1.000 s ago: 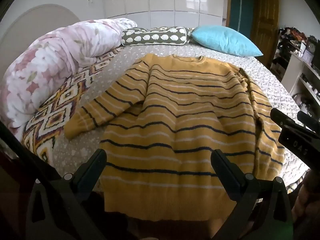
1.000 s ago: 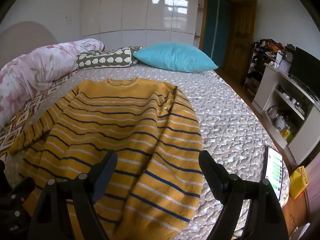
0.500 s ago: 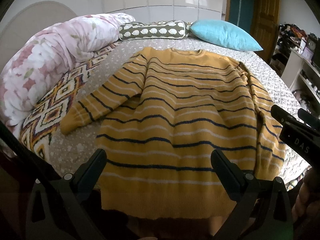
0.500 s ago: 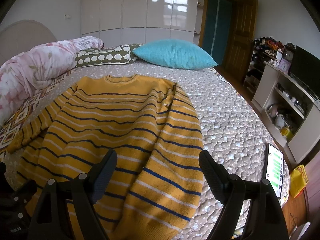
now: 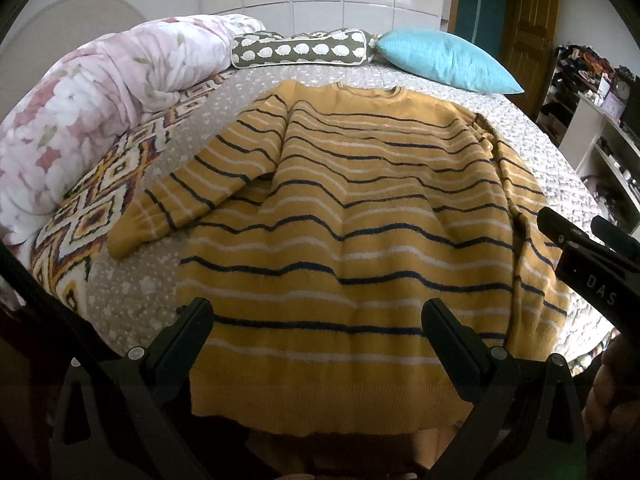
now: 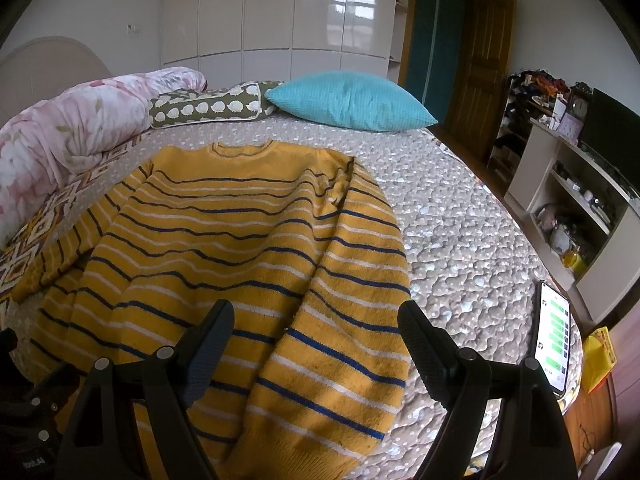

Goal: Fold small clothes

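Note:
A mustard-yellow sweater point(image 5: 360, 216) with navy and white stripes lies flat, face up, on the bed, collar at the far end, hem toward me. It also shows in the right wrist view point(image 6: 240, 248). Its left sleeve point(image 5: 192, 196) angles out toward the patterned blanket; its right sleeve point(image 6: 344, 320) lies along the body's right side. My left gripper point(image 5: 318, 332) is open and empty, above the hem. My right gripper point(image 6: 316, 332) is open and empty, above the right sleeve's lower part. The right gripper's fingers point(image 5: 576, 240) show at the right edge of the left wrist view.
The bed point(image 6: 460, 240) has a grey dotted cover. A pink floral duvet point(image 5: 80, 112) and a patterned blanket point(image 5: 92, 216) lie at the left. A patterned bolster point(image 5: 300, 48) and a blue pillow point(image 5: 444, 58) are at the head. A phone point(image 6: 554, 336) lies at the bed's right edge; shelves point(image 6: 580, 200) stand beyond.
Both grippers have moved forward and a little lower over the sweater, which now looks closer in both views. Both stay open. The sweater has not moved.

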